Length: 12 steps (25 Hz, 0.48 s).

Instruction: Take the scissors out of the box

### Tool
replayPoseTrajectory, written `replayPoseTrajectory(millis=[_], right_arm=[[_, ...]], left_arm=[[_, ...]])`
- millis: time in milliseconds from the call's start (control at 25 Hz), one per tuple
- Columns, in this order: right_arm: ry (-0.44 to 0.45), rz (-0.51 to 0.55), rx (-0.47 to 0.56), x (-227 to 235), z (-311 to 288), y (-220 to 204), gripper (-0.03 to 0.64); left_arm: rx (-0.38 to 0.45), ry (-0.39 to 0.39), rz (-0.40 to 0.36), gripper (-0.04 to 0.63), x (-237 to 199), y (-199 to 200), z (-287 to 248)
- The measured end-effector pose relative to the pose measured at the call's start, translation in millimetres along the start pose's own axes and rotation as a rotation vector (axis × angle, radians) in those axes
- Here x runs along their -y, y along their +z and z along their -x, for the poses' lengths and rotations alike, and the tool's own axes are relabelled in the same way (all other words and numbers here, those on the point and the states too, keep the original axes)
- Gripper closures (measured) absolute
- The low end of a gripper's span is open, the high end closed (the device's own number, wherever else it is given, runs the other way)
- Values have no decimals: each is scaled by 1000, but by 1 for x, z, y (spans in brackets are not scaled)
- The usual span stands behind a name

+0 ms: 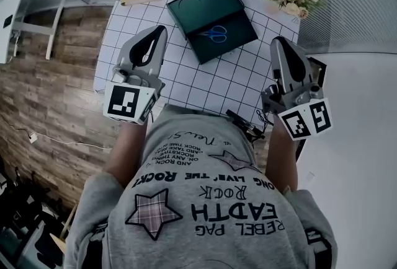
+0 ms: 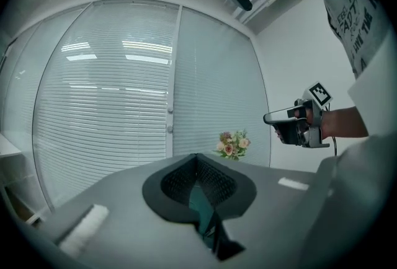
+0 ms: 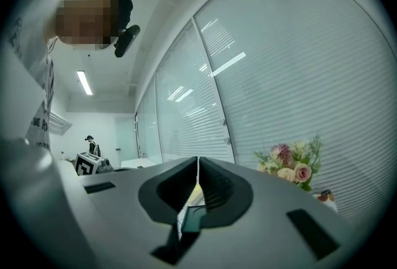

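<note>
Blue-handled scissors [image 1: 215, 33] lie inside an open dark green box [image 1: 193, 6] on a white gridded table [image 1: 205, 85], at twelve o'clock from the person. Left tongs [image 1: 162, 30] hover at eight o'clock of the box, right tongs [image 1: 276, 42] at four o'clock. Both are clenched and empty (each one's own view shows jaws meeting on nothing). Neither touches the box. To reach well, one pair should probably spread first, descend over the scissors' pivot, then lift straight up clear of the box wall.
</note>
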State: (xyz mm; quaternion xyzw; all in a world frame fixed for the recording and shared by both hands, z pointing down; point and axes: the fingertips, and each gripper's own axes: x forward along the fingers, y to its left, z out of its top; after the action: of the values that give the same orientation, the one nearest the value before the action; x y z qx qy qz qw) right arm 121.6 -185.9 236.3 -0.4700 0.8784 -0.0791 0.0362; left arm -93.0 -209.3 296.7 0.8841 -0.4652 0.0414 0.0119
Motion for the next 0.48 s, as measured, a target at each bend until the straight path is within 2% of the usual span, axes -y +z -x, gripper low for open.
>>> replayPoseTrajectory(millis=[240, 480], right_arm=[[-65, 1, 22, 9, -15, 3, 600], [-47, -9, 7, 7, -27, -1, 600]], left_arm=[[-8, -76, 0, 586, -10, -6, -17], [-8, -83, 7, 586, -13, -7, -26]])
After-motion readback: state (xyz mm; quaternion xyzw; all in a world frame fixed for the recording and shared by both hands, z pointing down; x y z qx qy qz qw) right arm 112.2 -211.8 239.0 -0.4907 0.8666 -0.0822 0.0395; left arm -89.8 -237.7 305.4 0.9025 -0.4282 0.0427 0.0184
